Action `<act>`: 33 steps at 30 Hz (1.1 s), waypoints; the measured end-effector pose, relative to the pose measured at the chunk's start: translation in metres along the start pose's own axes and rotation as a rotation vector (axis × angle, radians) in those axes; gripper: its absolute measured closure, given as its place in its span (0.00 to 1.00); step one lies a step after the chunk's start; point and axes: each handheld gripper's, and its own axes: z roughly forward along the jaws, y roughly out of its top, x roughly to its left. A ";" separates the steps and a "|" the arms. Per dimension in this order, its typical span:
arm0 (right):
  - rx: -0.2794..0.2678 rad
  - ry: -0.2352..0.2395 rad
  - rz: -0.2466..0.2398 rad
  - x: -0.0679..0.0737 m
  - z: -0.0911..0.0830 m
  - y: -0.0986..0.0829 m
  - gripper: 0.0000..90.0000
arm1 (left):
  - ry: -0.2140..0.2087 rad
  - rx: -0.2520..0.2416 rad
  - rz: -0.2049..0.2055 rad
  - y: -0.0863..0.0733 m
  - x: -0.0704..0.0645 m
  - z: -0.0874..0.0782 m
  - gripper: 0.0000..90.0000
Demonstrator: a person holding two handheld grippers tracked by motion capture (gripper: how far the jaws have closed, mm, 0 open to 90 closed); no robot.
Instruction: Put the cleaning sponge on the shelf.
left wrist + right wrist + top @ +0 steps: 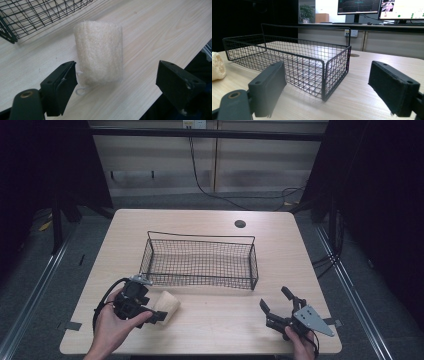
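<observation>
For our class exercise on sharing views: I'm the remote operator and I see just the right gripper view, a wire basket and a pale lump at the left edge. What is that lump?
Observer: A loofah sponge, lying on the table in front of the basket.
Operator: Is the other gripper near it?
Observer: Yes, the left gripper has its jaws open on either side of it.
Operator: Is anything in the basket?
Observer: No, the high view shows it empty.

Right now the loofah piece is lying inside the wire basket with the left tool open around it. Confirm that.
Not inside. The loofah piece lies on the table in front of the wire basket, as the high view shows. The left tool is open around it.
</observation>
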 end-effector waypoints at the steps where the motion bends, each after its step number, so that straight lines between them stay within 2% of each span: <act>1: 0.002 0.000 0.002 0.000 0.000 0.000 0.15 | 0.011 0.017 -0.001 0.006 0.000 -0.001 0.21; 4: 0.001 0.001 0.000 0.000 0.000 0.000 0.15 | 0.009 0.043 -0.009 0.012 0.001 0.001 0.20; 7: 0.001 0.000 0.002 0.000 0.000 0.000 0.15 | -0.007 0.088 -0.029 0.016 0.005 0.007 0.19; 11: 0.000 0.001 0.001 0.000 0.000 0.000 0.15 | 0.009 0.094 -0.045 0.013 0.010 0.014 0.21; 14: 0.003 0.003 -0.002 0.000 0.000 0.000 0.15 | 0.023 0.117 -0.043 0.014 0.010 0.018 0.21; 15: 0.005 0.005 -0.003 0.000 0.000 0.000 0.15 | 0.021 0.156 -0.033 0.015 0.011 0.023 0.21; 18: 0.004 0.005 -0.003 0.000 0.000 0.000 0.15 | 0.032 0.168 -0.035 0.015 0.011 0.028 0.21; 19: 0.003 0.005 -0.002 0.000 0.000 0.000 0.15 | 0.061 0.208 -0.022 0.017 0.011 0.034 0.20; 23: 0.004 0.007 -0.001 0.000 0.000 0.000 0.15 | 0.073 0.268 -0.008 0.018 0.007 0.044 0.20; 24: 0.002 0.008 0.001 0.000 0.000 0.000 0.15 | 0.087 0.268 -0.010 0.018 0.007 0.046 0.20; 33: 0.004 0.008 -0.003 0.000 0.000 0.000 0.15 | 0.086 0.298 -0.027 0.018 0.011 0.057 0.20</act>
